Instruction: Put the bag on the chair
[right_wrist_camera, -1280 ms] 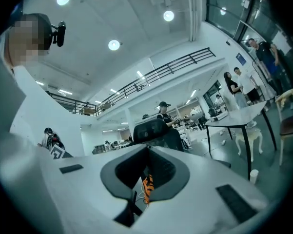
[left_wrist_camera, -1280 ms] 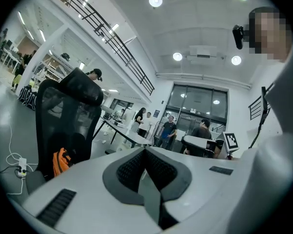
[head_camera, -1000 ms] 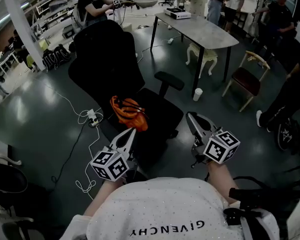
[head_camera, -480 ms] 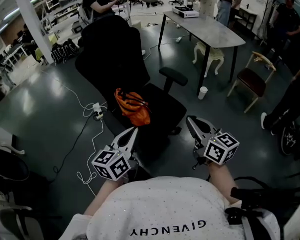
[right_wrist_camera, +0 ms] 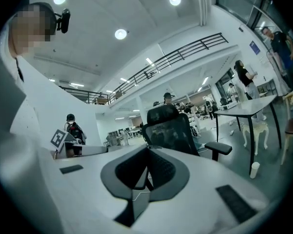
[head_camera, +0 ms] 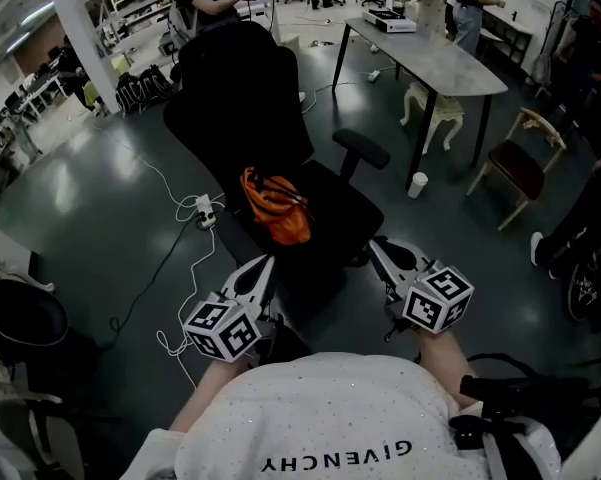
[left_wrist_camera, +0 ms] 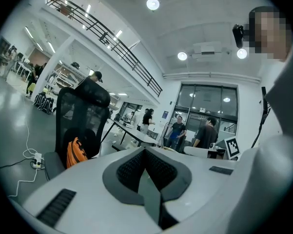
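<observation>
Head view: the orange bag lies on the seat of the black chair, and my left gripper and right gripper hang just short of it, touching nothing. I judge the placing done; best to draw back level, clear of the bag. Left gripper view: my jaws are together on nothing, the bag against the backrest. Right gripper view: jaws together too, chair and armrest, no bag

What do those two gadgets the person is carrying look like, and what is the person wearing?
Left gripper and right gripper: pale grey shells, dark ribbed fingers, each with a cube of black-and-white square markers. The person wears a white top with dark lettering.
</observation>
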`<state>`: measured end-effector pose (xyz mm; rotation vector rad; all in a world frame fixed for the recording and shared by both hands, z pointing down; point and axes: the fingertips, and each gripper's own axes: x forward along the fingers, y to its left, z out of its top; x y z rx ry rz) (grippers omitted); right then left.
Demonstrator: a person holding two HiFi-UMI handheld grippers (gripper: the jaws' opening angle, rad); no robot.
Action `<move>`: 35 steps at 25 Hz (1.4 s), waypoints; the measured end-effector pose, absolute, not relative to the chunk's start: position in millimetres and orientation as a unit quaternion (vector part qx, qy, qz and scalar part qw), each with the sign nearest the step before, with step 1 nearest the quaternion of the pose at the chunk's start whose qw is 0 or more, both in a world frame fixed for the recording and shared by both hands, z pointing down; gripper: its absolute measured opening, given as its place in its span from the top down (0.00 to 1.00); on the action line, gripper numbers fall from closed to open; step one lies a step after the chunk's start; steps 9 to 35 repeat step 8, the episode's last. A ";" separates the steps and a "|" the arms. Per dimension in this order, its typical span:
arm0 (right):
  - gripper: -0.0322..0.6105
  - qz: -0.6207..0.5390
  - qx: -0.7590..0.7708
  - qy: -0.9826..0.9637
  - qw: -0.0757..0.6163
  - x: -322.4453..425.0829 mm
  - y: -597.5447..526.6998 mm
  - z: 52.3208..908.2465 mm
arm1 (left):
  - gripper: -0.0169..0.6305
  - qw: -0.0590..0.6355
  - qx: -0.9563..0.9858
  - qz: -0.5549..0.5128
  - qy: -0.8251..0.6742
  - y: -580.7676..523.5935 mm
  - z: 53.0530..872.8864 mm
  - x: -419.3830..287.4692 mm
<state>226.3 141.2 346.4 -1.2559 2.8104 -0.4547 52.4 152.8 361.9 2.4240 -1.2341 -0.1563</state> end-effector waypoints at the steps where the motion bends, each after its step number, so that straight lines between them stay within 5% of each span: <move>1: 0.95 -0.144 -0.403 0.904 0.014 224.3 141.7 346.5 | 0.97 0.208 0.870 -0.056 -0.444 153.7 362.6 51.2; 35: 0.95 -0.115 -0.391 0.913 -0.005 207.8 142.6 339.6 | 0.97 0.210 0.866 -0.057 -0.449 152.7 361.0 40.9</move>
